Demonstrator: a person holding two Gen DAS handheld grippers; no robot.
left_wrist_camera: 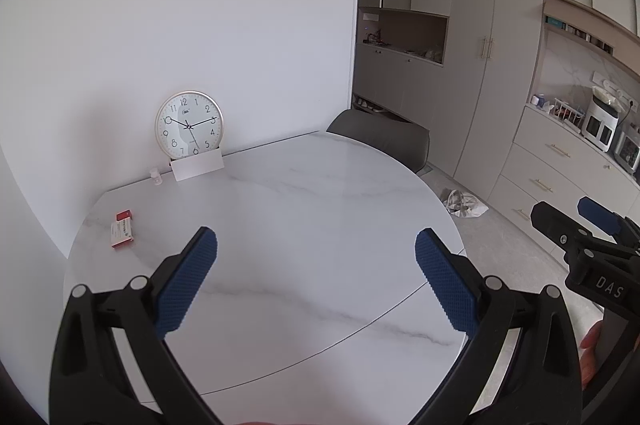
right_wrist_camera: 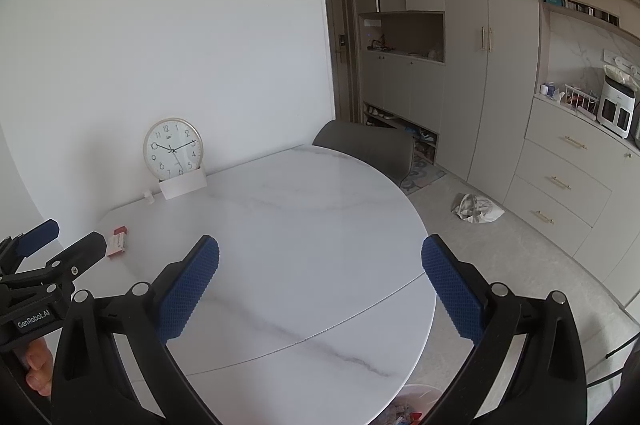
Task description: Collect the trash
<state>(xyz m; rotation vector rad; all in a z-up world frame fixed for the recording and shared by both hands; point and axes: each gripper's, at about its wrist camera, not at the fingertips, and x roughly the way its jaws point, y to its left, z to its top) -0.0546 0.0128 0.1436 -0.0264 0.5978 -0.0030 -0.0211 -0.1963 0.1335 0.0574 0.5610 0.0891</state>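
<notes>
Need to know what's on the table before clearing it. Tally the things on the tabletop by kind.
Clock: 1
White card propped at the clock's foot: 1
Small clear bottle: 1
Red-and-white boxes: 2, as far as can be told
Total: 5

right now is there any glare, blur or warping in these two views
Left wrist view: strong fisheye bending of the cabinets, dark vignette corners, soft sheen on the table, and the clock is sharp. Right wrist view: same warping, and the boxes look slightly soft.
</notes>
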